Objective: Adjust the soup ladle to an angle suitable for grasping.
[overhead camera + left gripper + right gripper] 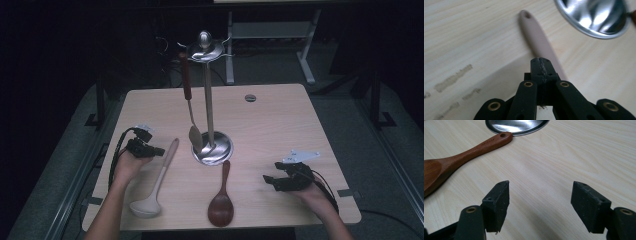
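A steel utensil stand (208, 100) rises from a round base (220, 150) at the table's middle. A utensil with a red-brown handle (187, 80) hangs from one of its hooks. A pale ladle (156, 185) lies left of the base, and a dark wooden spoon (222, 197) lies in front of it. My left gripper (159, 151) is shut, its tip (541, 66) just over the ladle's handle (536, 35) with nothing between the jaws. My right gripper (269, 180) rests open on the table, right of the wooden spoon (461, 157), with bare wood between its jaws (540, 197).
The wooden table (280, 130) has a small round grommet (250, 98) near its far edge. The stand's shiny base (594, 17) lies close ahead of my left gripper and at the top of the right gripper view (516, 125). A white frame (305, 50) stands on the dark floor behind.
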Motion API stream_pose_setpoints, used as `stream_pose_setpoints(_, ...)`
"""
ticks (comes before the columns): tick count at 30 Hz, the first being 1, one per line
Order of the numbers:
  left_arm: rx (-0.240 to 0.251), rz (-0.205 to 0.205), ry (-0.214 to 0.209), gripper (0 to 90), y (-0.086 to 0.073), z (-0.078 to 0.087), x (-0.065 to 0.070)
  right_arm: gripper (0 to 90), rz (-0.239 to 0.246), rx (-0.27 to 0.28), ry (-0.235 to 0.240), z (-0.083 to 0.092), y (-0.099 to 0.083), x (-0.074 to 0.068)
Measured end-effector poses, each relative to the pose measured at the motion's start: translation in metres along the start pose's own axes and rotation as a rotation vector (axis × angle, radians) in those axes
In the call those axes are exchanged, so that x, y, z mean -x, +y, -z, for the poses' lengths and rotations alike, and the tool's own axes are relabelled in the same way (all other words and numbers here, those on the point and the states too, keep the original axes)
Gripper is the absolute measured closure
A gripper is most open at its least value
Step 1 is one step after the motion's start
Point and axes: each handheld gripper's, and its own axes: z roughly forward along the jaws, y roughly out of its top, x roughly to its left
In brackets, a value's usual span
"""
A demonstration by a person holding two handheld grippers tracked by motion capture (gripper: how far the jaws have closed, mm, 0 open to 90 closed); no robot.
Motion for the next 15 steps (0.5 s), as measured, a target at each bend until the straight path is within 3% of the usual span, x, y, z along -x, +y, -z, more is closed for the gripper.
stream_pose_setpoints(5, -0.008, -0.008, -0.006, 90.0, 0.002, -0.009, 0.003, 30.9, 0.013, -0.009, 0.004, -0.003, 0.000, 0.001)
stream_pose_setpoints(7, 0.018, 0.011, -0.018, 90.0, 0.002, -0.010, 0.006, 30.9, 0.017, -0.010, 0.006, -0.003, 0.001, 0.000)
stream_pose_setpoints(9, 0.017, 0.004, -0.033, 90.0, 0.002, -0.011, 0.008, 30.9, 0.012, -0.016, 0.008, -0.003, 0.001, -0.001)
stream_pose_setpoints(13, -0.016, -0.035, -0.053, 90.0, 0.005, -0.016, 0.016, 30.9, 0.011, -0.019, 0.009, -0.004, 0.001, -0.001)
stream_pose_setpoints(14, -0.006, -0.028, -0.056, 90.0, 0.006, -0.018, 0.020, 30.9, 0.011, -0.018, 0.008, -0.004, 0.001, -0.001)
stream_pose_setpoints(15, -0.029, -0.065, -0.059, 90.0, 0.007, -0.018, 0.020, 30.9, 0.011, -0.018, 0.008, -0.004, 0.001, -0.001)
